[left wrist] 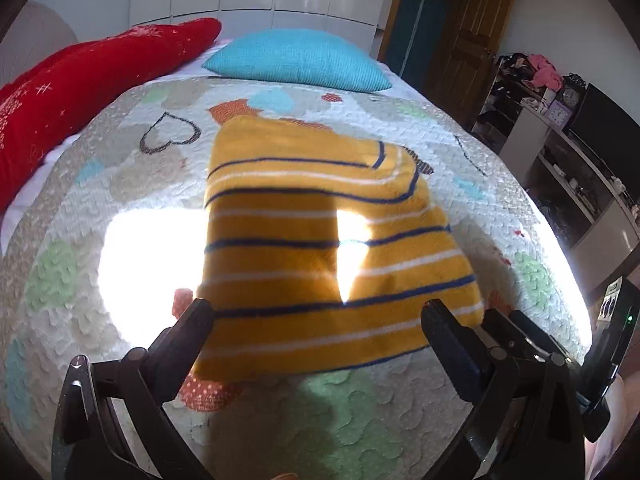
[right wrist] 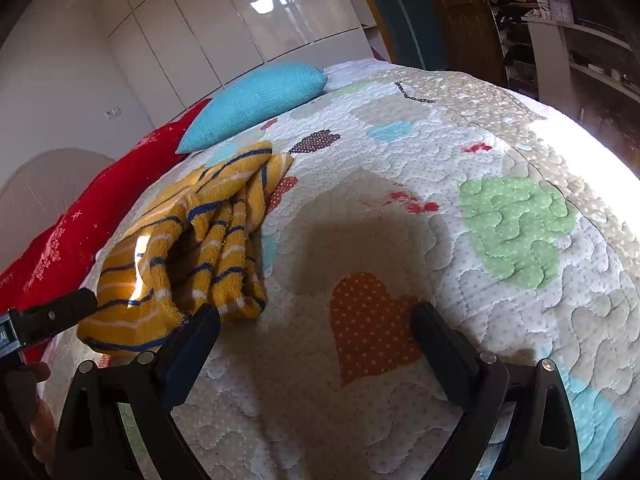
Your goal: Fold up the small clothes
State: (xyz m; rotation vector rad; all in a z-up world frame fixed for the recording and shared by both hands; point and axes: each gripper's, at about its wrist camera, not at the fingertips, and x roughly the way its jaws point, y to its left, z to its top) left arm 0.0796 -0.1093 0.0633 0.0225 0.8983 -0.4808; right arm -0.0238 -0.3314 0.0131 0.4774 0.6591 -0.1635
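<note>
The sweater lies folded on the quilt, its near edge between the wide-apart left gripper, the right gripper also apart beside it; a careless nudge could undo the loose fold.

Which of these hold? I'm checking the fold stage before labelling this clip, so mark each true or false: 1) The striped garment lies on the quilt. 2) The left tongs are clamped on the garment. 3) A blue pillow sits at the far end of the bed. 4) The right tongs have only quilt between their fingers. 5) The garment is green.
1) True: the yellow striped garment lies on the quilt.
2) False: the left tongs stand open, pressing nothing.
3) True: the blue pillow sits there.
4) True: the right tongs are open over bare quilt.
5) False: it is yellow with stripes.
</note>
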